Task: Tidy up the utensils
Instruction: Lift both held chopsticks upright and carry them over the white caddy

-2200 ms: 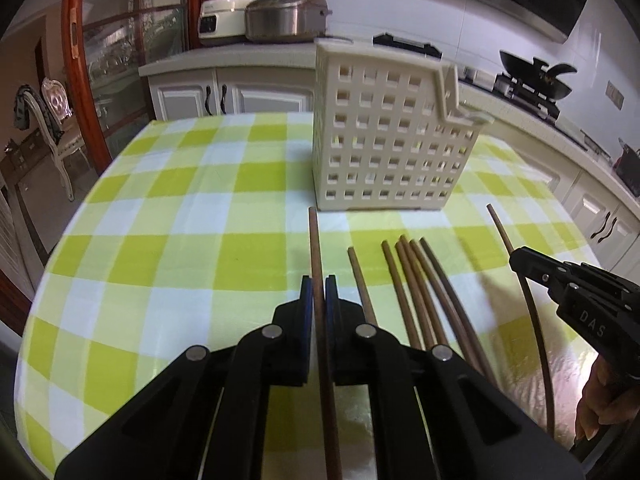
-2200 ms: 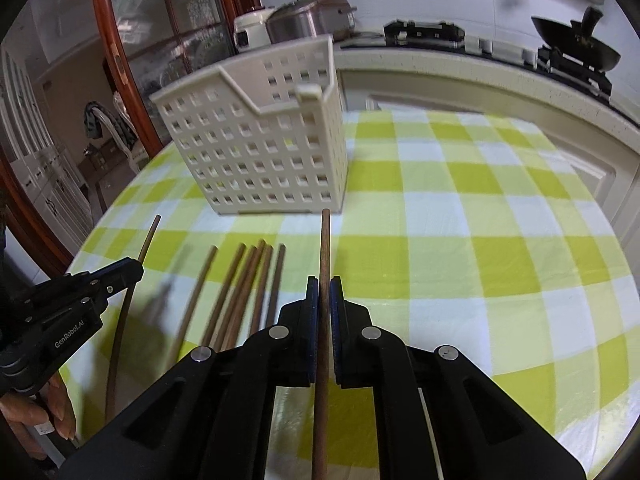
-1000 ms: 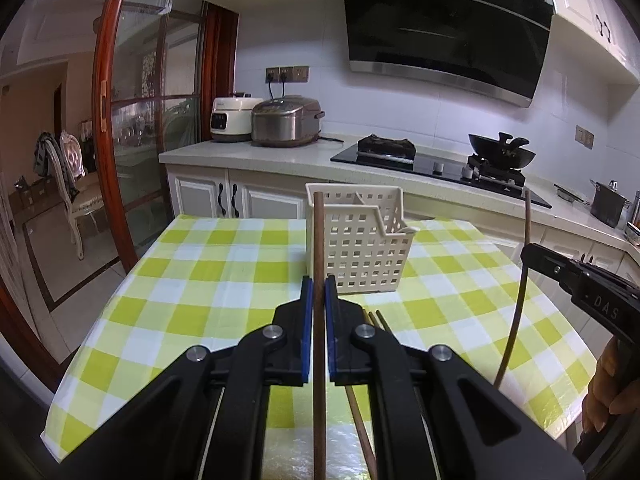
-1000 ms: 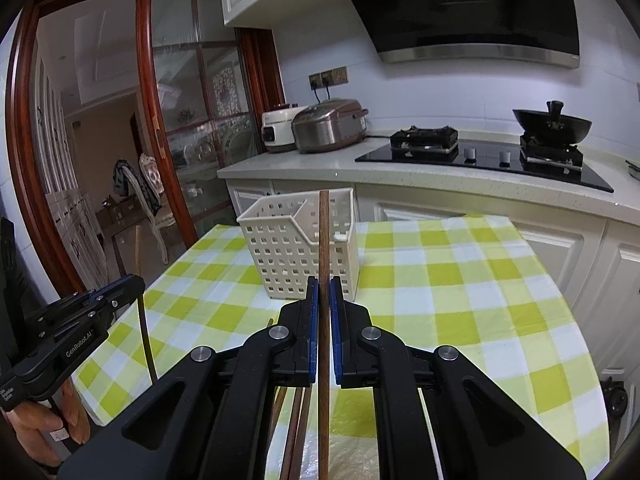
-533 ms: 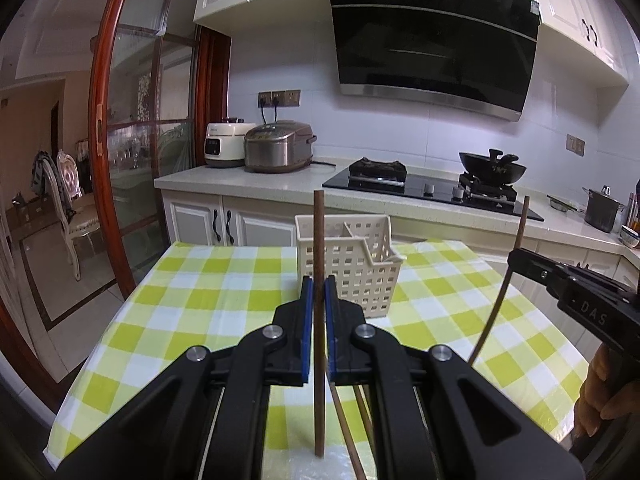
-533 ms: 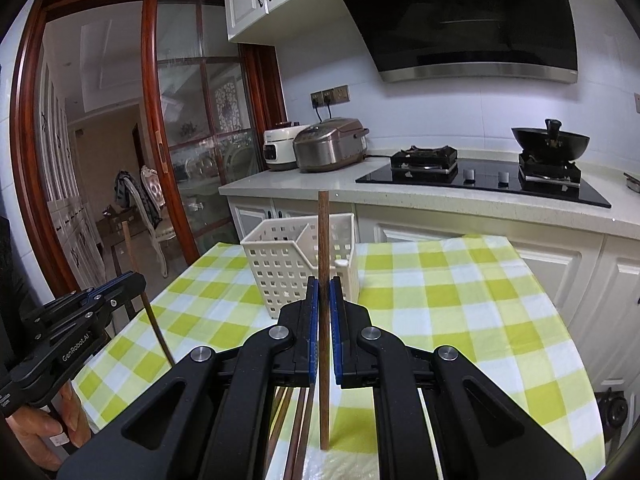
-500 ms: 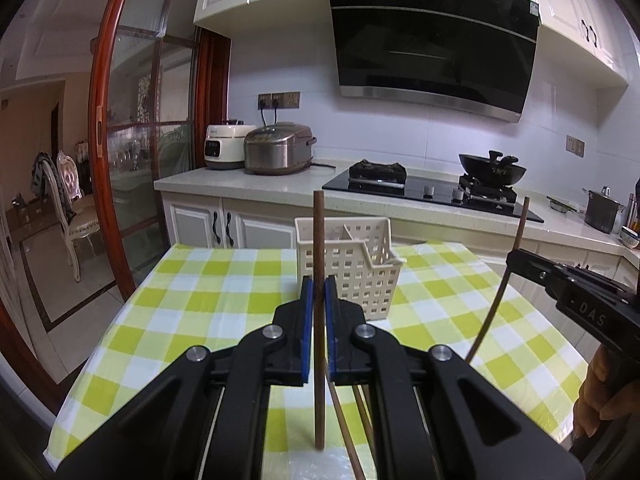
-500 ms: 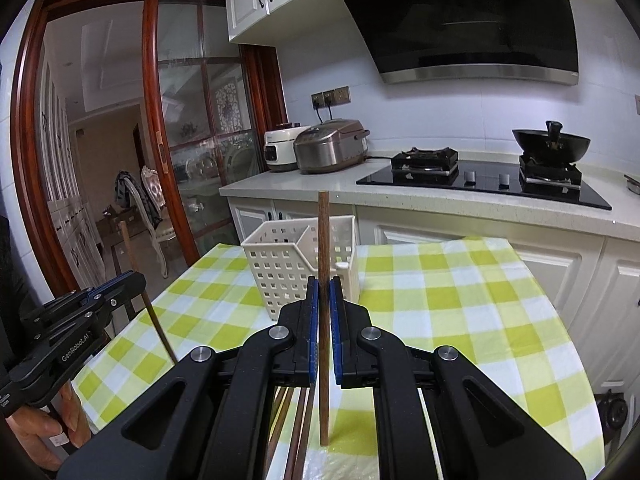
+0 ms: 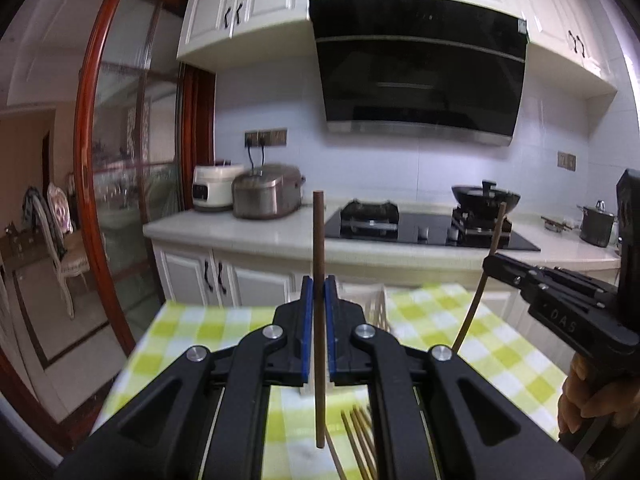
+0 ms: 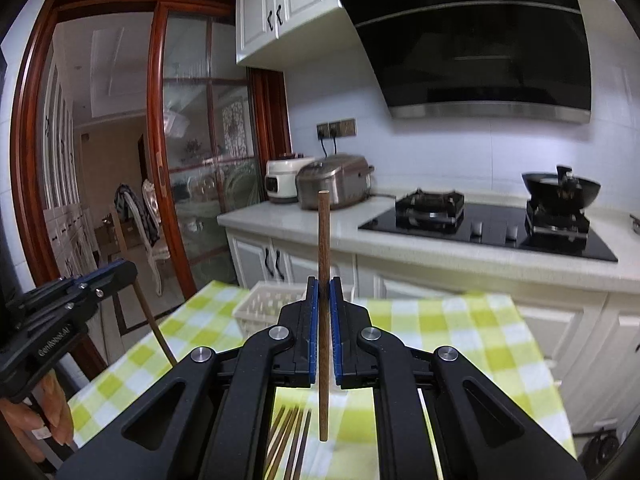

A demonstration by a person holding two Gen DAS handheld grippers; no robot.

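Observation:
My left gripper [image 9: 319,284] is shut on a brown chopstick [image 9: 319,240] held upright, high above the table. My right gripper [image 10: 324,286] is shut on another brown chopstick [image 10: 323,248], also upright. Each gripper shows in the other's view: the right one [image 9: 496,264] with its chopstick [image 9: 480,284], the left one [image 10: 120,270] with its chopstick [image 10: 154,328]. The white slotted basket [image 10: 264,304] stands on the checked table, mostly hidden behind my fingers; a sliver of it shows in the left wrist view [image 9: 378,304]. Several loose chopsticks [image 9: 360,436] lie on the table below, also in the right wrist view [image 10: 292,432].
The table has a green and white checked cloth [image 9: 424,320]. Behind it runs a counter with a rice cooker [image 9: 266,196], a gas hob [image 9: 370,216] and a wok [image 9: 484,196]. A glass door with a red frame [image 9: 96,200] stands at the left.
Both grippers have risen and tilted up from the table, each carrying its chopstick. The basket has dropped low in both views behind the fingers.

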